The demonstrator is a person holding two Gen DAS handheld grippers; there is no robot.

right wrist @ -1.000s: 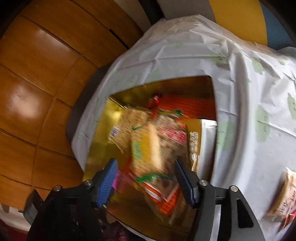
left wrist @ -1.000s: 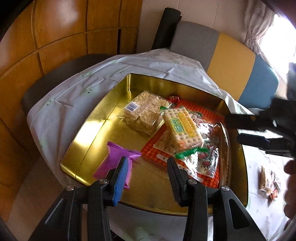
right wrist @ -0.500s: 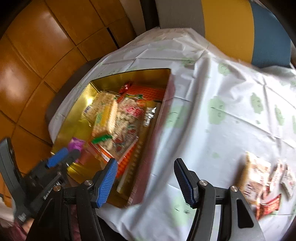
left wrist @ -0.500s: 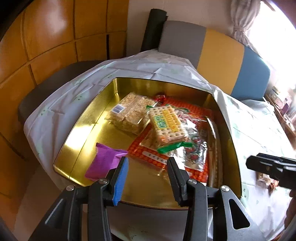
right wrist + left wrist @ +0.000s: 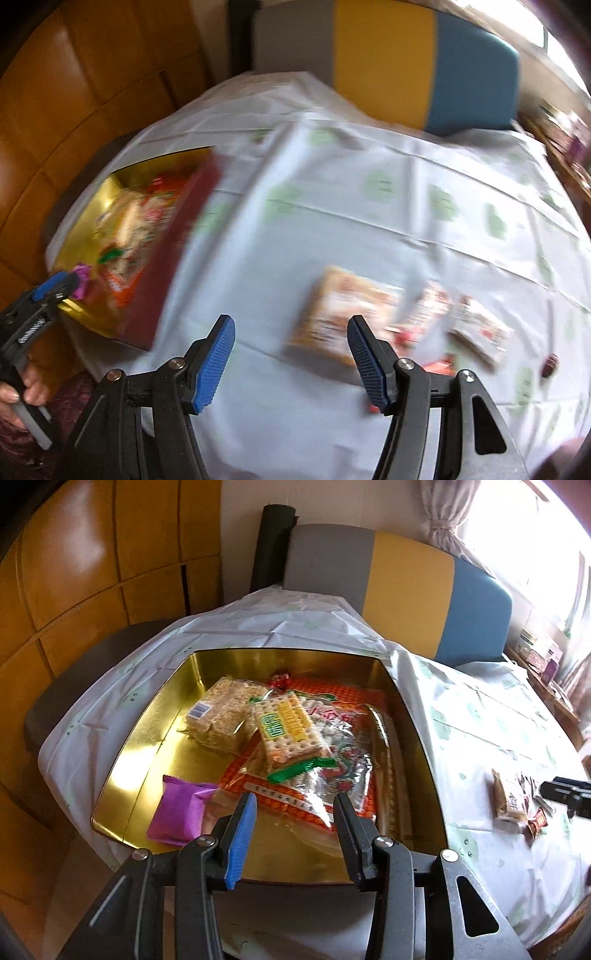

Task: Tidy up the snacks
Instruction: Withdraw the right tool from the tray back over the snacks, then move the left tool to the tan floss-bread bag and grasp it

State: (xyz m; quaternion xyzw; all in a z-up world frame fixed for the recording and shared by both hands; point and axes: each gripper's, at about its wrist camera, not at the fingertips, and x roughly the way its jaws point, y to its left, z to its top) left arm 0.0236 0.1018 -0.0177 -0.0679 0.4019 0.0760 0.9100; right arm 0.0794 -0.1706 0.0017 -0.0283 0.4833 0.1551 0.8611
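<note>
A gold tin (image 5: pixel 147 716) on the white tablecloth holds a rice-crisp pack (image 5: pixel 221 712), a yellow-green cracker pack (image 5: pixel 288 727), a large clear bag with red print (image 5: pixel 340 768) and a purple packet (image 5: pixel 177 812). My left gripper (image 5: pixel 293 805) hangs open and empty over the tin's near edge. In the blurred right wrist view, my right gripper (image 5: pixel 290 325) is open and empty above the cloth, just left of several loose snack packs (image 5: pixel 340 314). The tin (image 5: pixel 173 258) lies to its left. The right gripper (image 5: pixel 569 794) also shows at the left view's far right, beside those packs (image 5: pixel 509 797).
A chair back in grey, yellow and blue (image 5: pixel 406 579) stands behind the table. Wooden wall panels (image 5: pixel 92 572) rise on the left. A hand (image 5: pixel 22 391) grips the left gripper's handle. A small dark sweet (image 5: pixel 550 369) lies on the cloth at the right.
My right gripper has swung right, from over the tin to the loose packs on the cloth. The left gripper shifted a little and rolled. Both stayed open.
</note>
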